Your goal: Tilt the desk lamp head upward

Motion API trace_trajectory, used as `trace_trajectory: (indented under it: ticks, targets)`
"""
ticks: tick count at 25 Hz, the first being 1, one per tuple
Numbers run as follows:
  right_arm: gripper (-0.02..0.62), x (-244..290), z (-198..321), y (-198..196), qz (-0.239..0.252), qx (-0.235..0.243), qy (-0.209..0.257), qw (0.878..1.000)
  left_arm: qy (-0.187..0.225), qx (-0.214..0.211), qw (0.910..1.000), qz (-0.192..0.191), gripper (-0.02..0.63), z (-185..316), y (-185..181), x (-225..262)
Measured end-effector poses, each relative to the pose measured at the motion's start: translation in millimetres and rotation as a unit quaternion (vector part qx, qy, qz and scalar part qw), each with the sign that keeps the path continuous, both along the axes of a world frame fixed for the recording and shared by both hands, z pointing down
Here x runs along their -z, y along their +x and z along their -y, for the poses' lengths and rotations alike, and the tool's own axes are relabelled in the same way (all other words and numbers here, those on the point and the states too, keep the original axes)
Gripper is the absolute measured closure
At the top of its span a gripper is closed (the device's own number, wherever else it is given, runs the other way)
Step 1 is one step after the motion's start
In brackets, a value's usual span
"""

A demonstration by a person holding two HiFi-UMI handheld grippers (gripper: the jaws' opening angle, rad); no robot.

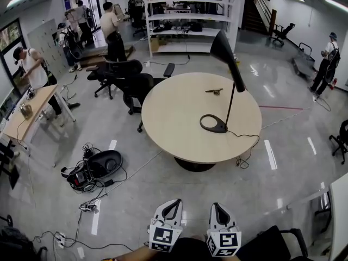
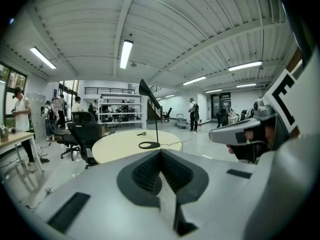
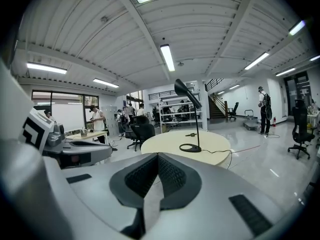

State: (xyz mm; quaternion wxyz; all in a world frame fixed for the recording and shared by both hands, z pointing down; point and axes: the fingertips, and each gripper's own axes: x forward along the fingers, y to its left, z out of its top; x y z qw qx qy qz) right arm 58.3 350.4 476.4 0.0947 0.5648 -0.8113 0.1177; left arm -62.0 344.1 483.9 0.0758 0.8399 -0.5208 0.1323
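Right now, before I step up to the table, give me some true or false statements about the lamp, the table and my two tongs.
1. The desk lamp stands on the round table. True.
2. The left tongs grip the lamp's stem. False: they are shut on nothing, well short of the table.
3. The right tongs are shut and empty. True.
4. The small object lies on the lamp's base. False: it lies apart from the base, farther across the tabletop.
5. The lamp's cord runs from the base over the table's edge. True.
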Motion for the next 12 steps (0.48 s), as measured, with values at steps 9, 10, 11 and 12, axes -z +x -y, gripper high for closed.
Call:
trace_trajectory:
  ticks: [9, 10, 11, 12]
  targets:
    - [0.580, -5, -12, 21, -0.007, -0.018, 0.001, 1.000, 0.015, -0.006, 0.9999, -0.006, 0.560, -13, 19, 3]
    - [0.580, -6, -11, 22, -0.007, -0.020, 0.001, 1.000, 0.016, -0.006, 0.9998, -0.005, 0.560, -12, 19, 3]
    - [0.580, -6, -8, 22, -0.007, -0.021, 0.001, 1.000, 0.019, -0.005, 0.9998, -0.004, 0.560, -10, 18, 4]
    - [0.580, -6, -5, 22, -0.007, -0.021, 0.001, 1.000, 0.021, -0.004, 0.9998, -0.004, 0.560, -7, 17, 5]
